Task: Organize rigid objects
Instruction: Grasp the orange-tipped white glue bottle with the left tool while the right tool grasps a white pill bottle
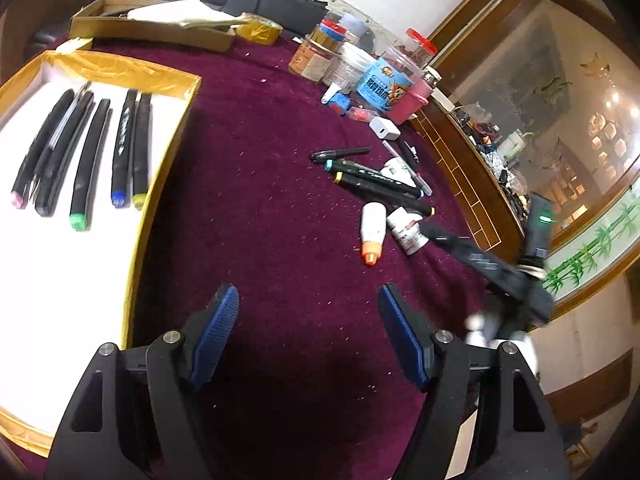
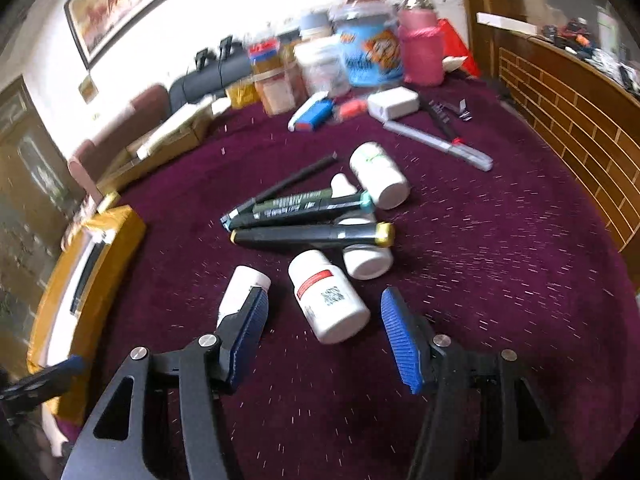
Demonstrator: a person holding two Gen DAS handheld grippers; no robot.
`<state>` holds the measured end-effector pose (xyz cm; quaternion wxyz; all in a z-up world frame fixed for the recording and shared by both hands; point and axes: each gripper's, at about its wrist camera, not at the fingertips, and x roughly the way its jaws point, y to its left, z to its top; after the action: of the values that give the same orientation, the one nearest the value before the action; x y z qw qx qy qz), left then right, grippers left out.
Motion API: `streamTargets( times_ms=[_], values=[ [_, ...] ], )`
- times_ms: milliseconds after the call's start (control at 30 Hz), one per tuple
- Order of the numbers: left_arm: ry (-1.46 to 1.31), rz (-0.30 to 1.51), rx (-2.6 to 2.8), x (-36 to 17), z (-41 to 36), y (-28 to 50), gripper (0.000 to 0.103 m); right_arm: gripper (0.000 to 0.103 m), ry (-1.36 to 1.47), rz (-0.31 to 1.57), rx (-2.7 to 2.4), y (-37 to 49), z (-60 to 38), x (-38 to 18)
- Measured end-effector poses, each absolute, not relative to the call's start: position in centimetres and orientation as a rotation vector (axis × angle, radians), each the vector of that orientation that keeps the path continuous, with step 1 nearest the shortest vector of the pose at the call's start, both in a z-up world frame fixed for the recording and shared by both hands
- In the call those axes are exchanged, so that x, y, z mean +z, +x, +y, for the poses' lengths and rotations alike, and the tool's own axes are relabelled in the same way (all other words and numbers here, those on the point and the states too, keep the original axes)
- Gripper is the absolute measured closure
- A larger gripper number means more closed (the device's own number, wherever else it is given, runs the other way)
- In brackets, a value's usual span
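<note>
A gold-edged tray [image 1: 168, 152] with a white floor lies at the left and holds several black markers [image 1: 86, 168] side by side. My left gripper [image 1: 307, 300] hangs open over bare maroon cloth beside the tray, holding nothing. In the right wrist view a loose pile of black markers [image 2: 308, 236] lies among small white bottles [image 2: 378, 178]. My right gripper [image 2: 325, 300] is open. A white bottle with a red label [image 2: 320, 280] lies on its side between its fingertips, with a gap to each pad. Another white bottle [image 2: 240, 284] lies just behind the left finger.
Jars and tubs [image 2: 372, 52] crowd the table's far edge, with a white charger [image 2: 394, 104] and a grey utility knife [image 2: 440, 140] in front. A cardboard box [image 1: 152, 26] and a yellow tape roll [image 1: 260, 30] sit behind the tray. A wooden cabinet [image 2: 568, 120] borders the right.
</note>
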<state>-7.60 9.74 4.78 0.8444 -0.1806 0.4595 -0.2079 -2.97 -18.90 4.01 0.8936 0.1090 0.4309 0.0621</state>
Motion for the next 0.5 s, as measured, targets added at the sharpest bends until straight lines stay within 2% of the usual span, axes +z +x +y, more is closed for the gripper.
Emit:
streamTargets(
  times_ms=[100, 133, 500],
  values=[
    [-0.309, 0.940, -0.441, 5.8, 8.2, -7.3, 0.031, 0.053, 0.212, 0.906, 0.135, -1.9, -18.1, 2.5],
    [-0.286, 0.933, -0.445, 6.0, 7.6, -7.2, 0.031, 0.073, 0.239, 0.906, 0.143, -1.7, -18.2, 2.1],
    [-0.034, 0.968, -0.506, 3.1, -3.5, -2.1, 0.032, 0.072, 0.535, 0.850, 0.186, -4.6, -23.3, 0.6]
  ],
)
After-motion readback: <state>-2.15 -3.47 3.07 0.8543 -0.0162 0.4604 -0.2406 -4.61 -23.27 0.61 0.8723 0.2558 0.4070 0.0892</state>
